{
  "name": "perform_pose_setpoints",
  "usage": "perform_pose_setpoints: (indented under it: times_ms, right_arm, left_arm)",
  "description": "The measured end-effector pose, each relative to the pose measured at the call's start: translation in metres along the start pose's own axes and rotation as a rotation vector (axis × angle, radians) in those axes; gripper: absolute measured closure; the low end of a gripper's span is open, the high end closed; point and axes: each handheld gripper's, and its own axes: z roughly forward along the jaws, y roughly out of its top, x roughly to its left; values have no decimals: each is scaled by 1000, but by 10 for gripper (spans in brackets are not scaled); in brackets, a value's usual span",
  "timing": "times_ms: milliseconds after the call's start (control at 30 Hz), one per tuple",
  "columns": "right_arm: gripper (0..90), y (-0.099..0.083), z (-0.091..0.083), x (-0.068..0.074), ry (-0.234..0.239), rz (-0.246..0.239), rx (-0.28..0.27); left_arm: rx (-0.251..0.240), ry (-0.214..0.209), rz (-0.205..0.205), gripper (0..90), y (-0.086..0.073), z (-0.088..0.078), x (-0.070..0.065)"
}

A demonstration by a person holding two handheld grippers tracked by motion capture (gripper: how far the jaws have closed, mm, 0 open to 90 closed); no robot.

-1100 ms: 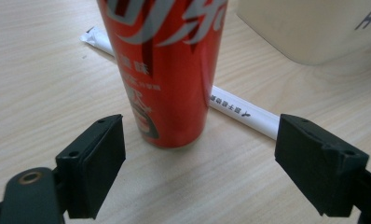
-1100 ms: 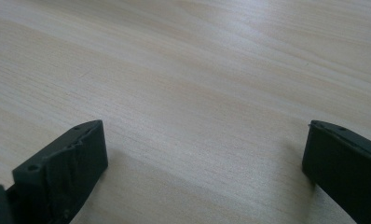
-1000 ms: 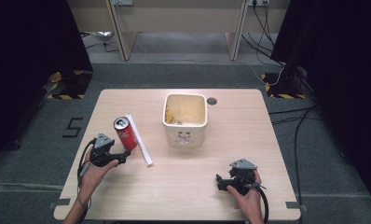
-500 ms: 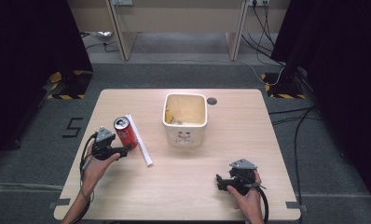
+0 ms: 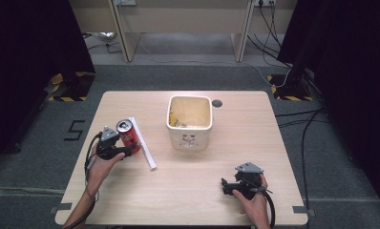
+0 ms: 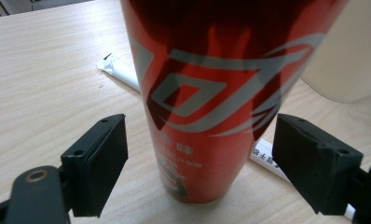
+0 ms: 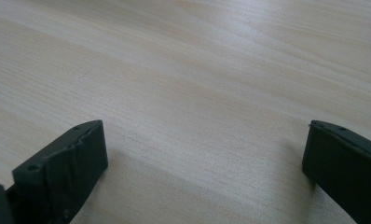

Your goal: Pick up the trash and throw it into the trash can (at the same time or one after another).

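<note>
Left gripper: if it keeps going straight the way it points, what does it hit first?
The red can. It stands upright between the open jaws of the left gripper, not yet touched. The white packet and cream bin lie behind it.

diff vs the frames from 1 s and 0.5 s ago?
The left gripper moved forward and now straddles the red can, jaws open on either side with gaps, not yet gripping. The can stands upright where it was. The right gripper, open over bare table, the white wrapped stick and the cream bin stayed put.
</note>
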Motion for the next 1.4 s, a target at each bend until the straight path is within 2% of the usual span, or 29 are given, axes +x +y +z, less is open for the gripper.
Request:
perform_pose_setpoints:
  times_ms: [467,567,733,1033,1400]
  right_arm:
    - [2,0,0,0,1,0,0]
    - [2,0,0,0,1,-1,-1]
    - [2,0,0,0,2,1,-2]
    - [3,0,0,0,4,-3,0]
    - [2,0,0,0,5,-3,0]
  left_arm:
    - [-6,-1,8,220,4,10,-2]
    - [-3,-2,9,241,4,12,-2]
    - [-4,-3,17,331,5,13,-3]
    - [-10,-17,34,336,9,6,-6]
    - [-24,-68,52,337,24,-7,-14]
